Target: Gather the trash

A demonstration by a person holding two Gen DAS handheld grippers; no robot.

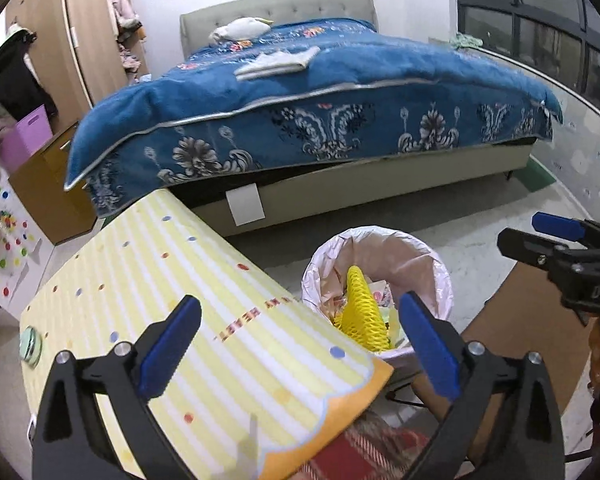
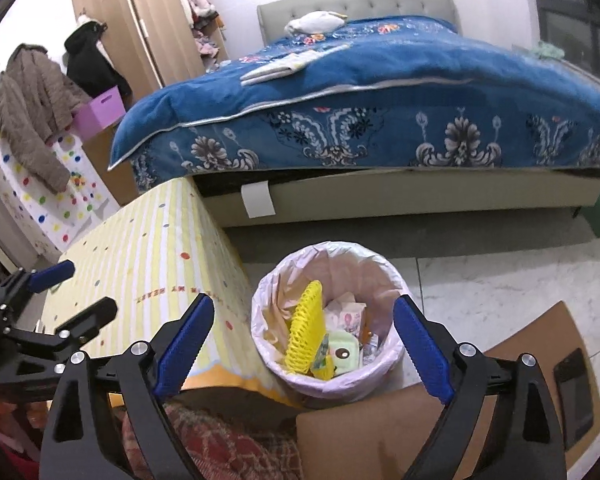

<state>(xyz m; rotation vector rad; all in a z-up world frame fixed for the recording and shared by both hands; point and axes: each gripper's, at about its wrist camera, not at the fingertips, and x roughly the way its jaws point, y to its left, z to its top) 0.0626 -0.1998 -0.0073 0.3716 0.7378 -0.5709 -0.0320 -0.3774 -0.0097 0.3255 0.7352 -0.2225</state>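
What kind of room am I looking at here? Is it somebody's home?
Most likely a bedroom in a home. A large bed with a blue floral blanket fills the middle, a wooden wardrobe with clothes stands by the wall, and a lined trash bin sits on the floor.

Evenly lit by soft indoor light against dark window panes (image 1: 548, 28), with faint shadows, no harsh glare, strong fisheye bending and black vignetting at corners, slight softness toward edges.
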